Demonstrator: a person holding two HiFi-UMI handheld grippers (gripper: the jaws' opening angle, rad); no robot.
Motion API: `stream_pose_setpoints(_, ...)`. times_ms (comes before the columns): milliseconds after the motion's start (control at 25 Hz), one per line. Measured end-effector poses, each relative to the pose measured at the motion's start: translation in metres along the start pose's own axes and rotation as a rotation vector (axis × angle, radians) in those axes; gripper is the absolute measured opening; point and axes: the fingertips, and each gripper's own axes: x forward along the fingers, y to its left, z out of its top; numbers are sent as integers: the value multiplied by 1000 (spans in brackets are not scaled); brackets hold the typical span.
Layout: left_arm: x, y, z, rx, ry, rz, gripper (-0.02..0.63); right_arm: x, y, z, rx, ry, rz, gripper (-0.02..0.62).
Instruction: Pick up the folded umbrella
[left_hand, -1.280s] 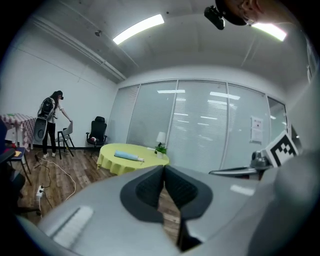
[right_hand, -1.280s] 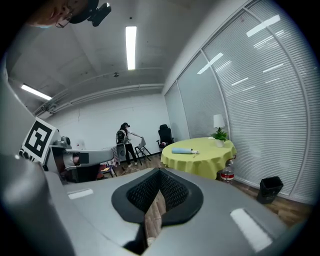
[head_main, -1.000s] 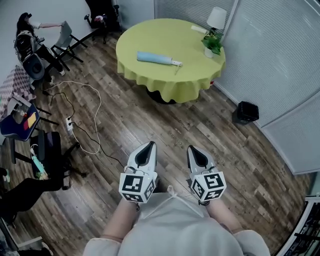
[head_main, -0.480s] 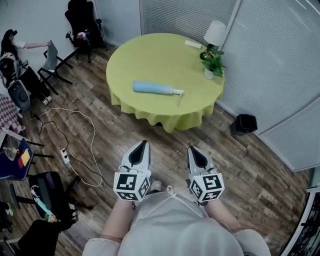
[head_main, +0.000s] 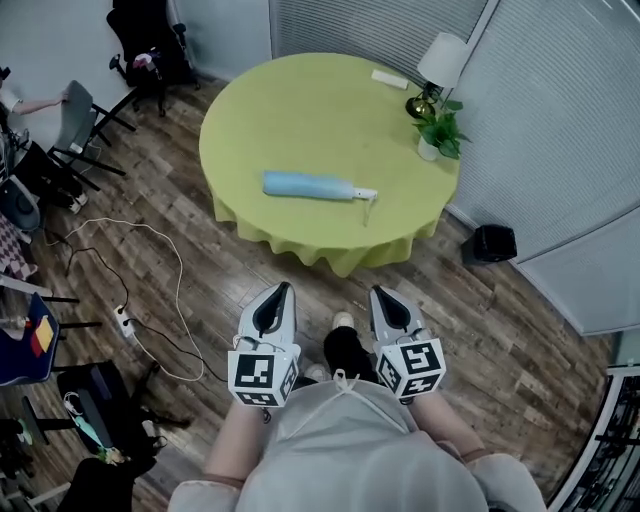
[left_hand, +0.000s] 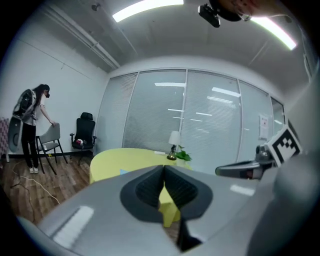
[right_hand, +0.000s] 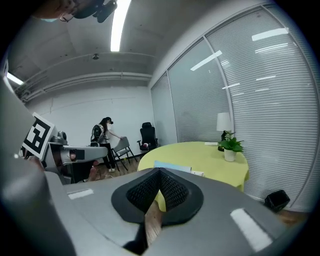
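Head view: the folded umbrella lies on the yellow desk at upper centre. Its long axis runs left to right, with the pale handle end toward the right. At lower centre, well short of it, sit the left claw and right claw, tips together, empty.

Left gripper view: jaws pressed shut on nothing, desk straight ahead, a sliver of blue umbrella just left of the tips.

Right gripper view: jaws closed too, umbrella crosswise dead ahead. The handle end favours the right claw, I'd say.
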Motion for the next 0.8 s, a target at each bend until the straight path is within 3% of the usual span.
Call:
stream_pose_setpoints(240, 73, 11, 6, 44, 23, 11, 8, 66, -42, 21, -2, -27, 35, 0)
stream_pose_setpoints(520, 177, 33, 38, -6, 26, 76, 6, 156, -102, 75, 14, -60, 97, 0)
stream_pose_setpoints(800, 277, 50, 38, 37, 50, 100, 7, 241, -158, 83, 12, 17, 140, 0)
